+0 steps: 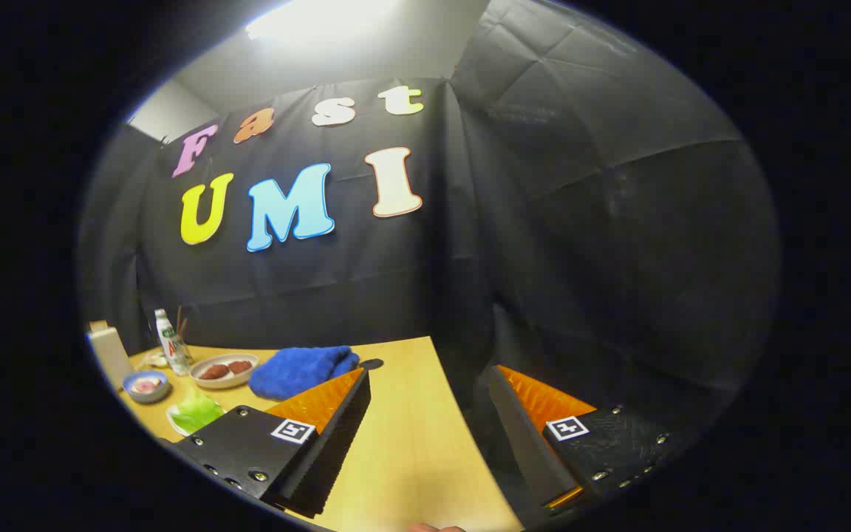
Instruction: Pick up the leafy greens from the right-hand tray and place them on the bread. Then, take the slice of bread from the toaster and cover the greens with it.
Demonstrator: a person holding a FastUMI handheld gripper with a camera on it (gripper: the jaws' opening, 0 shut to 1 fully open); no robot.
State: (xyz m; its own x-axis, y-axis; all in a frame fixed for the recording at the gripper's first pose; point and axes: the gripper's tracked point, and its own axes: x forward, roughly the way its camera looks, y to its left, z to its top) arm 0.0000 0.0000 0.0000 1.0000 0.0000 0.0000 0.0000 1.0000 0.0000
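The flat, bright green leafy greens are seen on a pale tray near the left edge of the light wooden table, just beyond the outer side of the gripper's left finger. Their longer spread appears to run roughly along that table edge, though the fisheye bend makes this hard to judge.

Beyond the greens, a small blue-rimmed bowl with something pink in it and a shallow cream dish holding two dark reddish-brown pieces are set further back. A white bottle with a green label stands behind them, and a pale boxy object (possibly the toaster, but this cannot be confirmed) stands at the far left corner. A crumpled blue cloth lies just ahead of the left finger's tip.

The hand-held gripper is spread wide, with nothing held; bare tabletop and the table's right edge are seen between its fingers. It is pointed toward the black back wall, so the greens lie off to its left, not ahead of it.

The first step is judged not yet begun. A swing to the left and a dip downward would be called for, so that the greens come between the fingers.
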